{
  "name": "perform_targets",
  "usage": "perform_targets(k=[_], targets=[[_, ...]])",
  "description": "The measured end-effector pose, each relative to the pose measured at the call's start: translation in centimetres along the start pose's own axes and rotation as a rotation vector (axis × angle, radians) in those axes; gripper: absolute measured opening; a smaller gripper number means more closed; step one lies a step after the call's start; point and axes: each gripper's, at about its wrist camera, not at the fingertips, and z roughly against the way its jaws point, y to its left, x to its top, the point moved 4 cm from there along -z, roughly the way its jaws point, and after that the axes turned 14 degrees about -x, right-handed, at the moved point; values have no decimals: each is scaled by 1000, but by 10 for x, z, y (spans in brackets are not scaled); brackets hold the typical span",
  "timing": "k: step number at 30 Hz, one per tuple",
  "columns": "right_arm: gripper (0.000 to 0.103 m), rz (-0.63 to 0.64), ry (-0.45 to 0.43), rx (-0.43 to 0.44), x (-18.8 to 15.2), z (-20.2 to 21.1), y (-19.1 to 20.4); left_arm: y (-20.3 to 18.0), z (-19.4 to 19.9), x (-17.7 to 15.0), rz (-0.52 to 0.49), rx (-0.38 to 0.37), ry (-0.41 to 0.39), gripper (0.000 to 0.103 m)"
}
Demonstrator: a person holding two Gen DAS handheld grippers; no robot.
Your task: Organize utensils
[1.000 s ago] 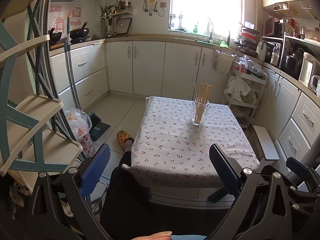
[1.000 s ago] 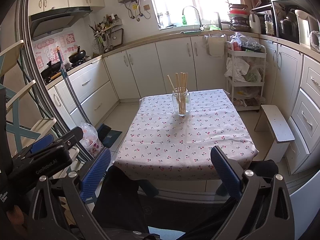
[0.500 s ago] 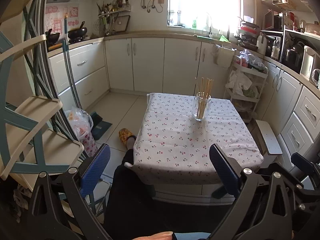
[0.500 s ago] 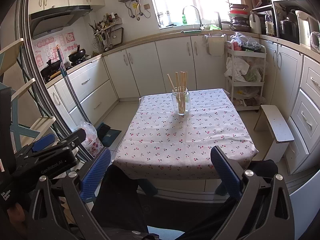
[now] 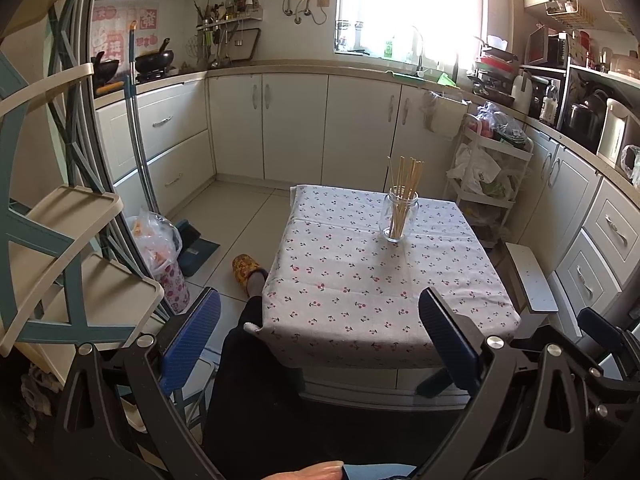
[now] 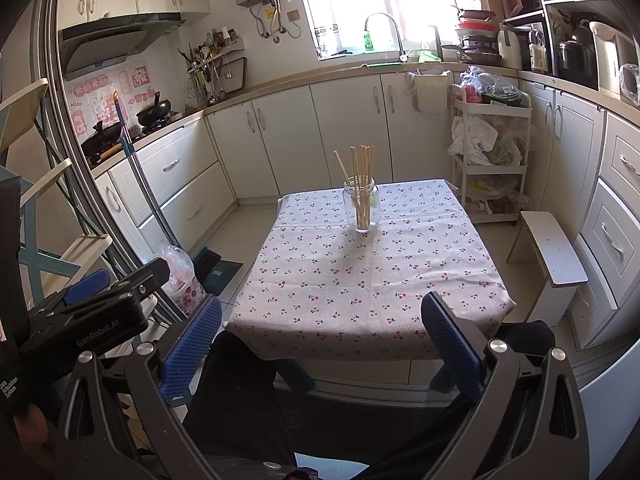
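Since chopsticks [image 6: 361, 184] already stand bundled in glass jar [image 6: 361, 210], well clear: left gripper [image 5: 320, 336] and right gripper [image 6: 322, 340] wide open, empty.

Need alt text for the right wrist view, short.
A glass jar of wooden chopsticks stands upright on a cherry-print tablecloth in a kitchen. The right gripper sits low in the foreground, jaws open and empty.

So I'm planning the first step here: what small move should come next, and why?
Probably bring the right gripper forward over the table toward the glass jar. Both grippers, the left gripper too, are open and empty, short of the table's near edge, and the chopsticks standing in that jar are the only utensils on the cloth.
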Motion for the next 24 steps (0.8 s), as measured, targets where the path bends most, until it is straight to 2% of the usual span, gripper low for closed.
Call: perform_targets(k=[24], targets=[[96,-1,0,0,0,1,1,-2,3,0,-11,15,0,95]])
